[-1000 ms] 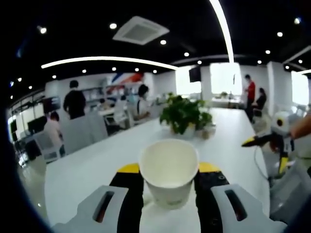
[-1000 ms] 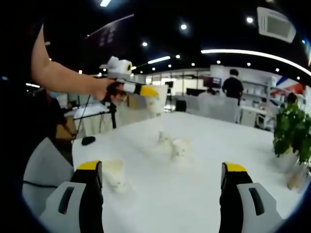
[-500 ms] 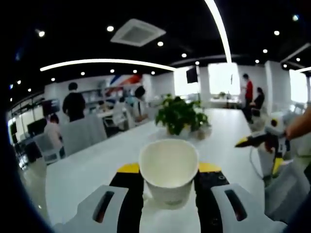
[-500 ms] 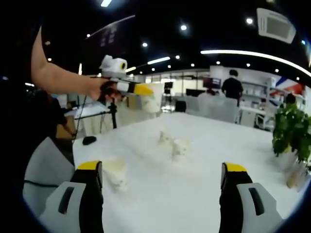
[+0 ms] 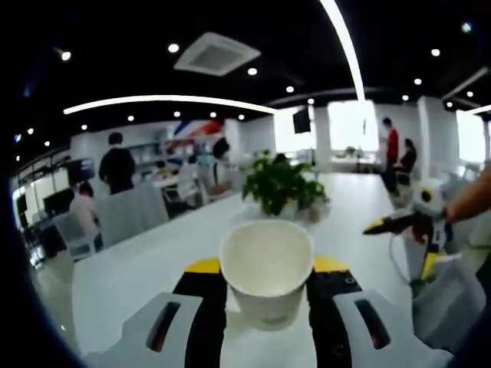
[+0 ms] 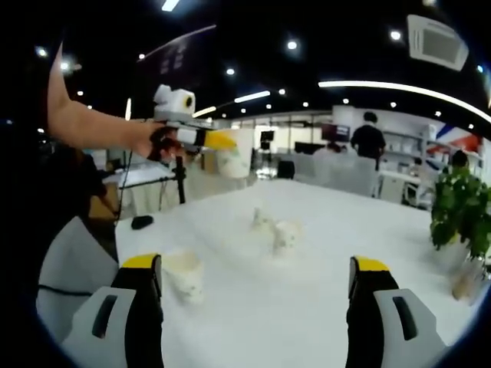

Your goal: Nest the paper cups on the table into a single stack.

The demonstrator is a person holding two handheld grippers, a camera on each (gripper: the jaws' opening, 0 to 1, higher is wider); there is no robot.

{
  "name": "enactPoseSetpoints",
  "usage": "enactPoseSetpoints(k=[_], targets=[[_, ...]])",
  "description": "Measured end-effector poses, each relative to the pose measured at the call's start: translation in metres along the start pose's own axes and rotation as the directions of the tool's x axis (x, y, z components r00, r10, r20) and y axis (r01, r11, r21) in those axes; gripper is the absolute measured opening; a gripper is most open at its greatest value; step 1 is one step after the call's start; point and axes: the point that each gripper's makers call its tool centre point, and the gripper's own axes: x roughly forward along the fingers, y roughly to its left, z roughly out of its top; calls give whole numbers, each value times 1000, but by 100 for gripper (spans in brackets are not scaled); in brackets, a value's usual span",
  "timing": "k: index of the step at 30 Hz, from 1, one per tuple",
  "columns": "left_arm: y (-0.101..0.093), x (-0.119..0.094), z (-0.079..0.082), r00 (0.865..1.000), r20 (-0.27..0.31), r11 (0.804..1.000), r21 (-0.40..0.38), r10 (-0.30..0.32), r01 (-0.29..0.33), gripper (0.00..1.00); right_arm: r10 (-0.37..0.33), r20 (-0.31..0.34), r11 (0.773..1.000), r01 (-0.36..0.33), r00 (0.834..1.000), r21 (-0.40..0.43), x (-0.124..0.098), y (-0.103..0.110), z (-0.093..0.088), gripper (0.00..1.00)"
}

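Gripping a paper cup (image 5: pixel 266 270) upright, the left gripper (image 5: pixel 265 287) hides the cup's base between its fingers. Spread wide apart, the right gripper (image 6: pixel 257 287) faces the table (image 6: pixel 322 307): one cup (image 6: pixel 184 274) at 9 o'clock, blurred cups (image 6: pixel 276 230) toward 12.
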Motion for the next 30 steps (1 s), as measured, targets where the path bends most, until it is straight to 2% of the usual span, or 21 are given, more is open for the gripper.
enactPoseSetpoints(k=[30], targets=[[-42,-20,-4,999,10,999,0,-44,44,39,-16,1,1000,16,1000,7,0,1,-2,99]])
